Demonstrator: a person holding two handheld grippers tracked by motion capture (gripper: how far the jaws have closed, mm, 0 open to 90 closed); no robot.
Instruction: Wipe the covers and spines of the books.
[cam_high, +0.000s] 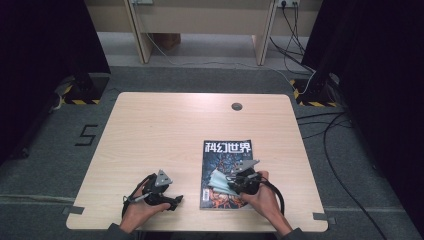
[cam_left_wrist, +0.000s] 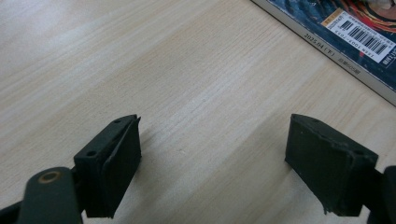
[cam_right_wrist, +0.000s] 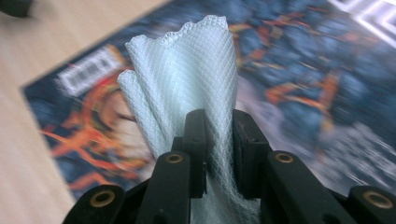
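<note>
R gripper (cam_right_wrist: 218, 140), nearest the table's front edge on the right: jaws clamped on a pale mesh cloth (cam_right_wrist: 196, 70), which fans up out of the pinch, held over the lower part of a magazine (cam_high: 226, 175). Person's hand wraps the gripper body from behind.

L gripper (cam_left_wrist: 212, 154), front left, well apart from the other: jaws spread wide w/ nothing between them, bare wood below. In the left gripper view the magazine's corner sits beyond the jaws, not touching.

Magazine lies flat on the table (cam_high: 165, 130), right of centre, near the front edge. Cover: dark blue w/ orange art. Big white Chinese title across the top, 科幻世界. At the near corner a white barcode label (cam_left_wrist: 362, 35); digits under it too small to read. Along the spine, "2025.04 (下)" plus more small print I can't make out.

Farther back: a round grey hole cover (cam_high: 237, 106) in the tabletop, then grey carpet w/ a black "5" mark (cam_high: 86, 135) at left, loose cables (cam_high: 340, 145) at right, wooden desk legs (cam_high: 140, 35) at the far wall.
</note>
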